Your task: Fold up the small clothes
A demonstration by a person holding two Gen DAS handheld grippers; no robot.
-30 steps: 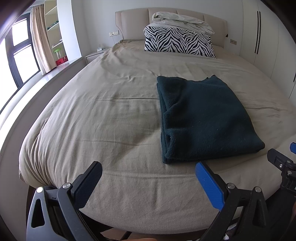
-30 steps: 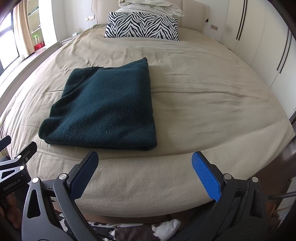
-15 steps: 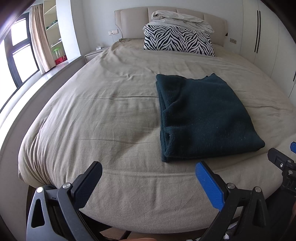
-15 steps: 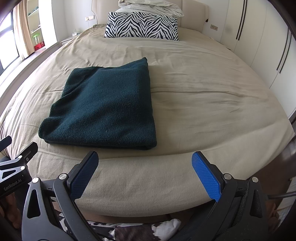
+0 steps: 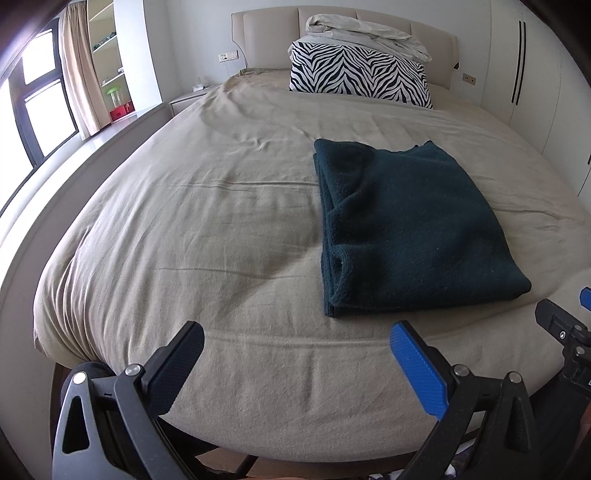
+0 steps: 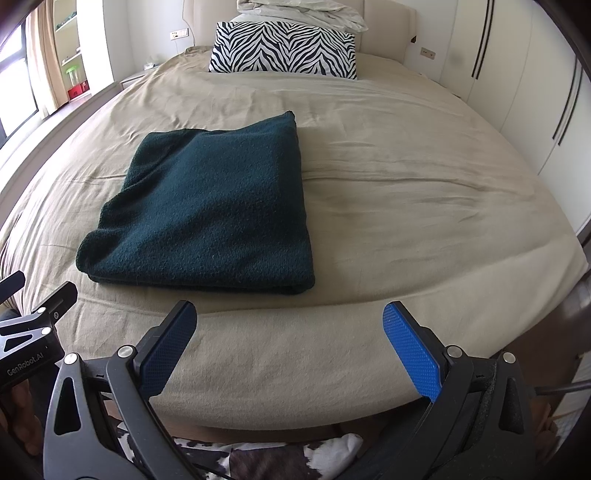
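1. Lower centre of both wrist views: left gripper (image 5: pixel 297 363) and right gripper (image 6: pixel 290 345) each hold their jaws spread wide, nothing between them, both short of the bed's near edge.
2. Dark green folded garment (image 5: pixel 410 229) lies flat on the beige bedsheet (image 5: pixel 207 236), toward the near edge of the bed. It sits right of centre in the left wrist view, left of centre (image 6: pixel 210 214) in the right wrist view. Neither gripper touches it.
3. Against the frames from half a second and one second back: garment keeps the same place and the same folded shape; both grippers remain spread apart at the same spot. Only a very slight drift of framing in the left view.
4. Left wrist view only: the garment's layered left edge, with a rolled fold opening near its lower corner; window (image 5: pixel 40 107) and curtain (image 5: pixel 79 74) at upper left.
5. Right wrist view only: the garment's smooth right edge and top face; white wardrobe doors (image 6: pixel 532 96) along the right; a black-and-white patterned cloth (image 6: pixel 258 458) at the bottom, under the bed's edge.
6. Both views: zebra-striped pillow (image 5: pixel 358 75) at the headboard, top centre, with pale crumpled bedding (image 5: pixel 365 33) on it.
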